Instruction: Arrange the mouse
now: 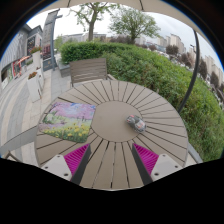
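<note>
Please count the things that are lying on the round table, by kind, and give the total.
Mouse: 1
Mat with a picture: 1
Total: 2
Both lie on the table, beyond the open gripper, which holds nothing.

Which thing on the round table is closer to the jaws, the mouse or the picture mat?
The picture mat: its edge lies just ahead of the open jaws. The small grey mouse sits farther away.

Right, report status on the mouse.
Gripper open, empty. Mouse on round table, ahead of fingers, right of mousepad. Path clear.
</note>
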A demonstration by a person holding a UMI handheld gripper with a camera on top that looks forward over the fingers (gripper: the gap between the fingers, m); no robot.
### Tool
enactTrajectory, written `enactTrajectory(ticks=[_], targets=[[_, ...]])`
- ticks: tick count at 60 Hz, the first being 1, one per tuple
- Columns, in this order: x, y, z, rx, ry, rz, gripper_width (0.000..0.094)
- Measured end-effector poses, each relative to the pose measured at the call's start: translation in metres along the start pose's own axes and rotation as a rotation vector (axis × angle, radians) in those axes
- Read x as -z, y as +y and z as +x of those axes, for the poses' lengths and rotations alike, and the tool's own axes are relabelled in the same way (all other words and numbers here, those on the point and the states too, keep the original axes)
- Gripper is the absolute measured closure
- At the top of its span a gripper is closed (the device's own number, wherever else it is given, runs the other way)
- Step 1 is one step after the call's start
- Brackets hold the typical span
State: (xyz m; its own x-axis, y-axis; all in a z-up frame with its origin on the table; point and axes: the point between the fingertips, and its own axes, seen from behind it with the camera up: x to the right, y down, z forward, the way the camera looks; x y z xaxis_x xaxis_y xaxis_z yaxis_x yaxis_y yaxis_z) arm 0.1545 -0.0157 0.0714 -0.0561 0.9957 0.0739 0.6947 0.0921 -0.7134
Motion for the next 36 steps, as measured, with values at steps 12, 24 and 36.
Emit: enactTrajectory(ticks=[12, 24, 36], targets=[[-0.018, 0.014, 0.074, -0.093, 0.098, 0.002, 0.0085], [-0.051, 0.014, 0.113, -0.12, 0.129, 0.035, 0.008], [-0.097, -0.007, 0.123, -0.109, 0.096, 0.096, 0.0082]])
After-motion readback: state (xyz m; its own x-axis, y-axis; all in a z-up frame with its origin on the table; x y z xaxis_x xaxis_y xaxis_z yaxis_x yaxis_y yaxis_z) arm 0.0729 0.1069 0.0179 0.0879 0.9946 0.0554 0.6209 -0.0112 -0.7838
